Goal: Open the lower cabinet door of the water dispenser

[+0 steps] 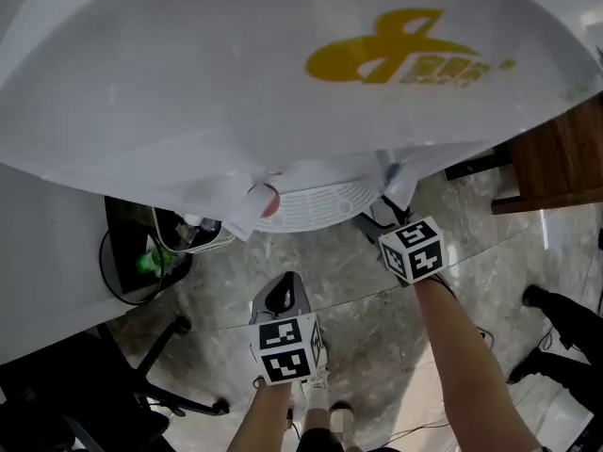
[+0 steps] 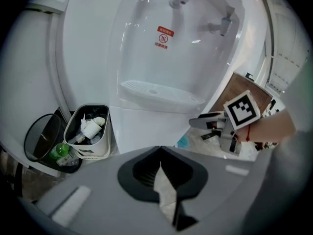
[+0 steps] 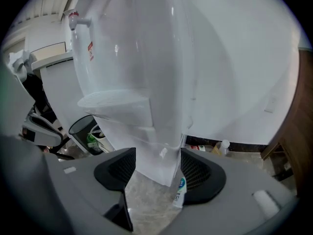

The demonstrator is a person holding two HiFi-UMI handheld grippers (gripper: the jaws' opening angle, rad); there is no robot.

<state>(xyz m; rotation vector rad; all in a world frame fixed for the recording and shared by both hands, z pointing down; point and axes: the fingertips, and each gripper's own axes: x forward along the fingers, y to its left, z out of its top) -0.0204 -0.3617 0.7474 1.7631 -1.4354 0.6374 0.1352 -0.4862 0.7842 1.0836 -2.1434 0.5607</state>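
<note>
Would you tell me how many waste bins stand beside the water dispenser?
2. A white bin, full of rubbish, stands right beside the dispenser, and a black bin stands just left of it. Others may be hidden behind the dispenser.

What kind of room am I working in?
Likely an office corner: a white water dispenser, a white bin and a black bin beside it, a wheeled chair base on the stone-look floor.
</note>
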